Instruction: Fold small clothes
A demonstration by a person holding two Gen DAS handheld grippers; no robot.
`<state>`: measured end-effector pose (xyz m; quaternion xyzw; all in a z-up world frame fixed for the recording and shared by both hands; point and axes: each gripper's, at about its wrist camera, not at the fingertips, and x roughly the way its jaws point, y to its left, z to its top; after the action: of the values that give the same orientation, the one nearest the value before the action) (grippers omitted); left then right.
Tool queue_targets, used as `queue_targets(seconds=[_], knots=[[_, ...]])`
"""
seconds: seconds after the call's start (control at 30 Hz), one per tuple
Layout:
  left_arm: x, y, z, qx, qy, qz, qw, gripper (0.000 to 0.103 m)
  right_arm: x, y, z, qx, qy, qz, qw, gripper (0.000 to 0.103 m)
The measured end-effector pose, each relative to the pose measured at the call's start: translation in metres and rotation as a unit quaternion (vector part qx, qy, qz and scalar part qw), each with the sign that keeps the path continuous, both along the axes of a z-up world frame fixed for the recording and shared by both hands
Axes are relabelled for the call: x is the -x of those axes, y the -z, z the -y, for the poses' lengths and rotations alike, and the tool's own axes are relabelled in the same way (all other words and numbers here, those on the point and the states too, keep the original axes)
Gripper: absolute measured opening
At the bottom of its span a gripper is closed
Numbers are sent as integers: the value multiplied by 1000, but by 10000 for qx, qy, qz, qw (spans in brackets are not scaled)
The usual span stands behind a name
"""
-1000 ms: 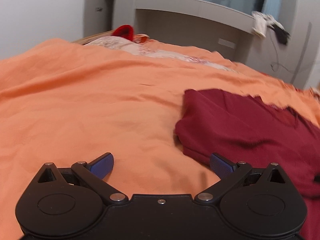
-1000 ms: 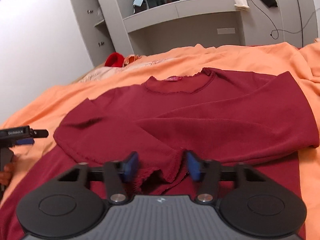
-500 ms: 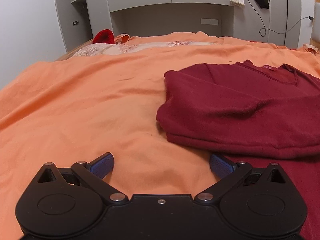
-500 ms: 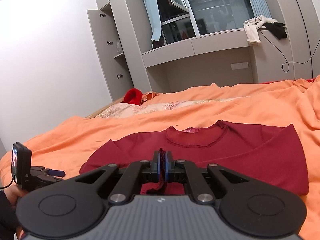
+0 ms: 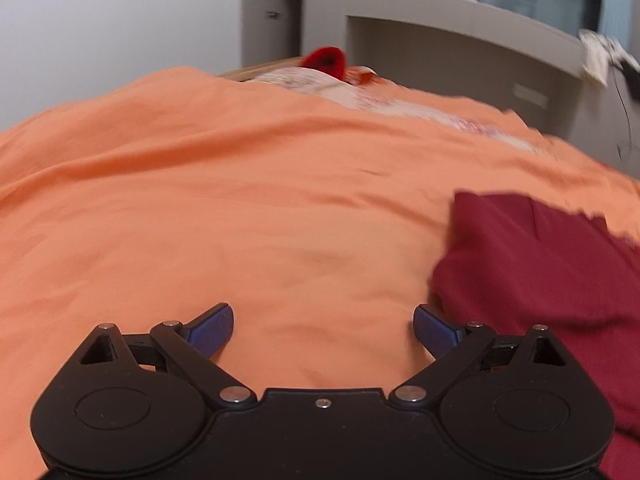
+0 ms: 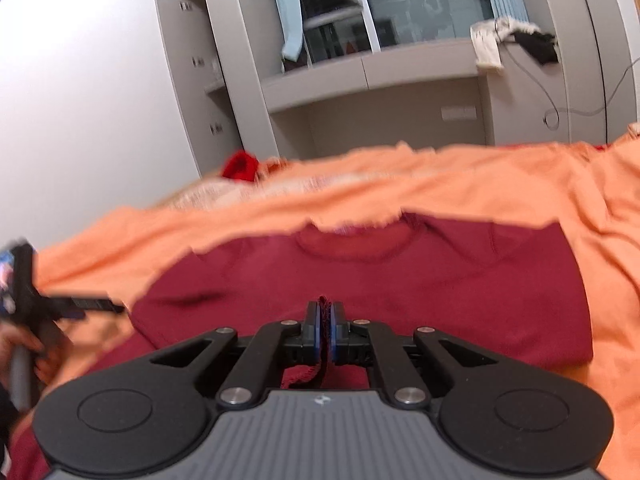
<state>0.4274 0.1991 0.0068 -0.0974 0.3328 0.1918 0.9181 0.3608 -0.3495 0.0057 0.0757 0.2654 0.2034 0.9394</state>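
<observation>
A dark red long-sleeved top [image 6: 400,280] lies flat on an orange bedspread [image 6: 480,176], neckline at the far side. My right gripper [image 6: 325,330] is shut on the frilled sleeve cuff [image 6: 308,376] of the top, which hangs below the pads, over the top's front. My left gripper [image 5: 323,330] is open and empty, low over bare bedspread [image 5: 240,220]; the top's folded left edge [image 5: 520,264] lies just right of its right finger. The left gripper also shows at the far left of the right wrist view [image 6: 48,304].
A bright red item [image 5: 326,60] and a pale patterned cloth [image 5: 360,96] lie at the head of the bed. Grey cabinets and a window shelf [image 6: 400,68] with draped clothes [image 6: 488,44] stand behind. The bedspread bunches up at the right [image 6: 616,200].
My right gripper closed on the sleeve cuff and lifted it over the top. My left gripper stayed open, swinging right and then back left beside the garment.
</observation>
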Motion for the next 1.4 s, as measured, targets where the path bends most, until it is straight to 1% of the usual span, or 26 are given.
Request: queue_targets(seconds=[0.07, 0.1, 0.17, 0.2, 0.23, 0.27, 0.33, 0.37, 0.4, 0.43, 0.47, 0.53, 0.6, 0.67, 0.77, 0.87, 0.93, 1.0, 1.07, 1.17, 1.2, 1.33, 1.4], knots=[[6, -5, -3, 215, 21, 233, 9995, 101, -1, 10, -2, 98, -23, -192, 9998, 8], [7, -7, -2, 345, 148, 405, 9985, 102, -1, 14, -2, 117, -12, -247, 9996, 10], [3, -8, 4, 458, 440, 603, 9962, 102, 0, 19, -3, 131, -19, -293, 9995, 25], [-1, -7, 9, 424, 564, 604, 9957, 102, 1, 20, -3, 132, -8, -277, 9995, 43], [-6, -5, 14, 344, 675, 563, 9955, 101, 3, 20, -3, 136, -8, -229, 9996, 55], [-11, -2, 20, 232, 770, 485, 9956, 99, 5, 19, -3, 142, -17, -169, 9998, 57], [-24, 3, 30, -20, 875, 238, 9959, 87, 9, 17, -4, 162, -73, -74, 9998, 68], [-28, 5, 31, -72, 898, 147, 9958, 84, 11, 17, -4, 174, -99, -30, 9998, 71], [-31, 8, 31, -49, 904, 103, 9958, 79, 13, 16, -5, 187, -138, 14, 9997, 75], [-32, 9, 31, 6, 883, 79, 9961, 73, 14, 16, -5, 199, -181, 38, 9996, 76], [-33, 11, 29, 67, 827, 42, 9965, 70, 14, 17, -6, 211, -217, 45, 9995, 77], [-35, 16, 20, 226, 618, -72, 9978, 60, 14, 18, -7, 232, -253, 23, 9994, 80], [-35, 20, 11, 371, 404, -139, 9984, 56, 12, 21, -9, 263, -255, -30, 9993, 80], [-35, 23, 7, 463, 341, -174, 9982, 56, 11, 24, -9, 281, -265, -73, 9992, 81], [-35, 21, 14, 274, 355, -208, 9988, 56, 12, 24, -10, 306, -299, -45, 9991, 85], [-31, 13, 16, 143, 266, -199, 9993, 60, 16, 22, -10, 338, -336, 54, 9988, 91], [-25, 7, 14, 159, 218, -143, 9995, 74, 20, 21, -10, 361, -366, 114, 9986, 96], [-15, 1, 12, 186, 253, -59, 9995, 79, 25, 19, -8, 382, -368, 174, 9984, 99], [-3, -4, 13, 146, 332, -1, 9993, 79, 34, 17, -5, 387, -343, 270, 9983, 102], [16, -10, 19, 6, 486, 45, 9988, 83, 48, 16, 1, 380, -332, 389, 9980, 103], [24, -13, 21, -50, 532, 94, 9985, 86, 54, 16, 3, 367, -347, 431, 9978, 103], [52, -28, 38, -284, 648, 463, 9964, 99, 79, 17, 9, 394, -347, 593, 9969, 103], [69, -35, 49, -372, 765, 617, 9945, 101, 92, 19, 12, 438, -294, 671, 9963, 103]])
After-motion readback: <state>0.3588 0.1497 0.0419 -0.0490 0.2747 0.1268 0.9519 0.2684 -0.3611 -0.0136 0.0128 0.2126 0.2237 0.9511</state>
